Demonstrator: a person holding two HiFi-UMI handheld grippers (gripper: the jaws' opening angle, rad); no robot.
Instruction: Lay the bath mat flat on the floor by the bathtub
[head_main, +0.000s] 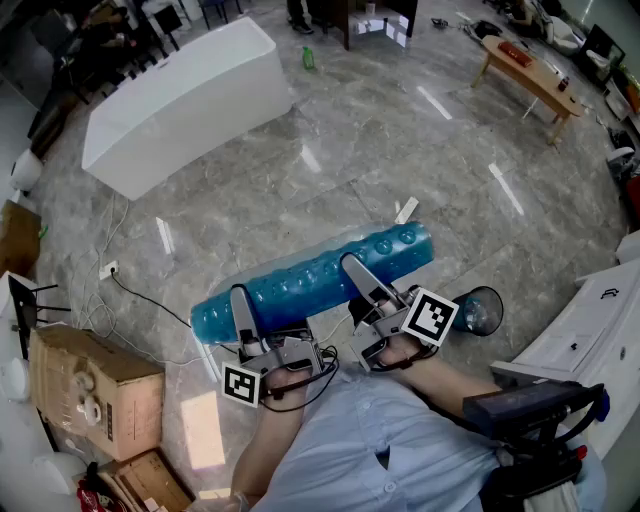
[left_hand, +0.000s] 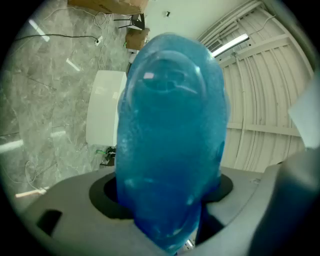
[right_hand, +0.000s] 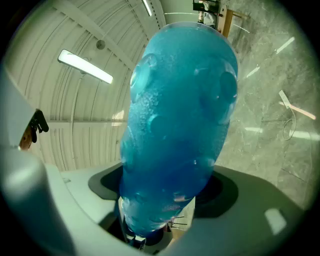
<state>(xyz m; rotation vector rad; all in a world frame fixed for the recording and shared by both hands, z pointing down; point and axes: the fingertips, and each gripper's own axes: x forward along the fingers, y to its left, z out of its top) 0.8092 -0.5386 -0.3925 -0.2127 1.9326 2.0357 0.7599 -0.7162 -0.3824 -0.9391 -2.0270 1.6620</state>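
Clamping the left gripper (head_main: 241, 305) and right gripper (head_main: 357, 275), jaws spread wide, on a rolled, translucent blue, bubble-textured plastic bath mat (head_main: 315, 275).

Gripping one toward each end of the thick roll, pads pressed into its sides, and carrying it roughly level, apparently off the grey marbled stone floor (head_main: 400, 150) and well apart from the white rectangular bathtub (head_main: 180, 95) at the head view's upper left. Seemingly at the carry stage, with nothing laid yet. Probably best to keep both grips firm, bring the roll beside the tub's long wall, lower it to the floor, then unroll parallel to that wall, guarding against the slick plastic slipping or curling back.
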